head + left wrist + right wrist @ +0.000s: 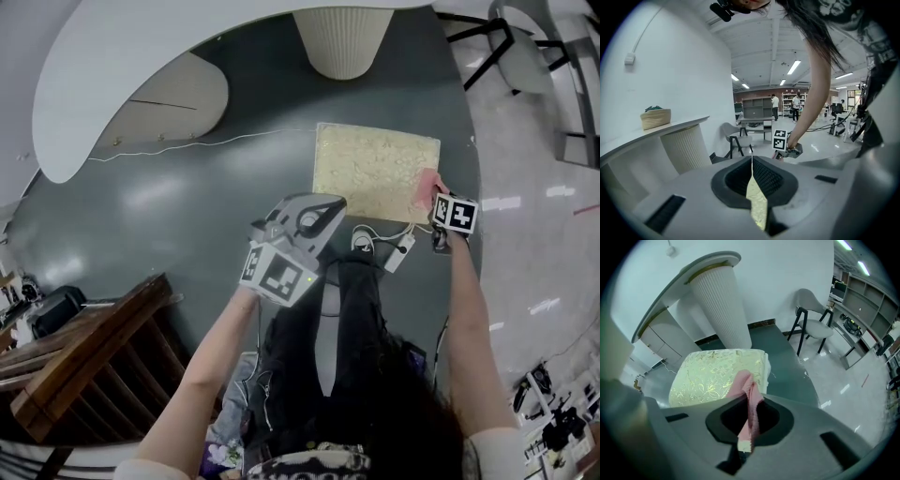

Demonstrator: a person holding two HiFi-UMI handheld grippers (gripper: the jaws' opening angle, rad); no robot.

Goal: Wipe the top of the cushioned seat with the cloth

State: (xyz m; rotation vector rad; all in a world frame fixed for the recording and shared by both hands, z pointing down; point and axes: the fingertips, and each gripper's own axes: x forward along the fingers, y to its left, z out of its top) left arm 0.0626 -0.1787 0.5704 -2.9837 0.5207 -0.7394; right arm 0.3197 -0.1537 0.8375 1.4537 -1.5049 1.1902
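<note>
The cushioned seat [375,169] is a square pad in cream fabric with a gold flower pattern, lying on the dark floor just ahead of me. A pink cloth [427,187] rests on its front right corner, and my right gripper [439,202] is shut on it. In the right gripper view the cloth [745,383] runs from the seat [712,378] down between the jaws of that gripper [750,413]. My left gripper [323,208] sits at the seat's front left corner. Its jaws are shut [752,183], with a strip of the gold fabric [757,201] between them.
A white ribbed pedestal [342,37] stands just beyond the seat under a curved white counter [141,56]. A thin white cable [187,145] crosses the floor at the left. A wooden rack [84,366] is at my near left. A grey chair [813,326] stands to the right.
</note>
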